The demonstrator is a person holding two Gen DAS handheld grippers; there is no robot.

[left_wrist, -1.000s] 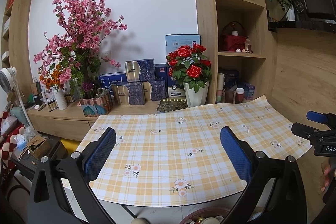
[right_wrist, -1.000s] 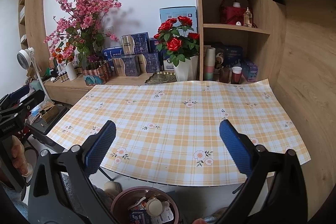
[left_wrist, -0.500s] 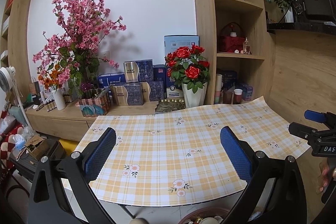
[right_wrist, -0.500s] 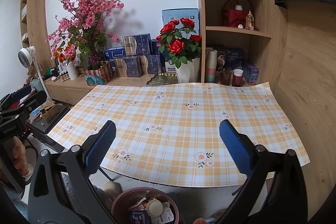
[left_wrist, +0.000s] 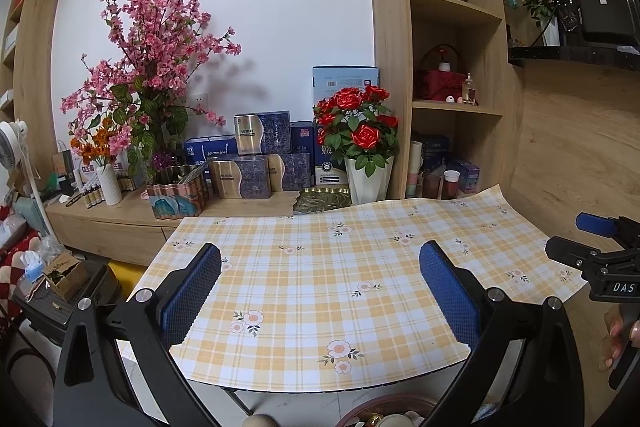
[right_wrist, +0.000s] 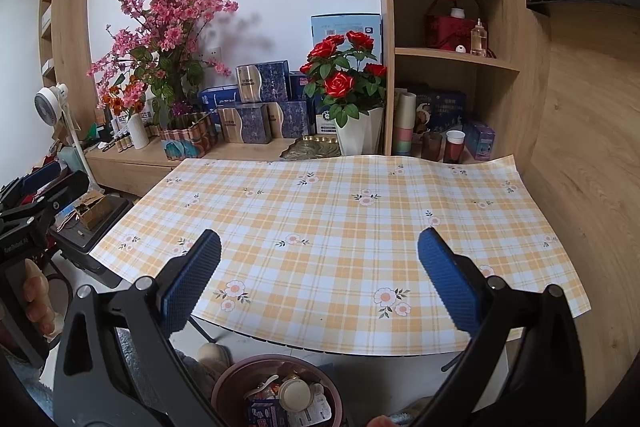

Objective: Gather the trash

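Above table [right_wrist: 340, 211], both grippers' jaws apart

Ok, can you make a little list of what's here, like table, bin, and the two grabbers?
table: covered by a yellow checked cloth with flowers, no trash visible on it
bin: brown trash bin on the floor below the near table edge, holding wrappers and a cup
left gripper: open, holding nothing
right gripper: open, holding nothing
behind the table: red roses in a white pot
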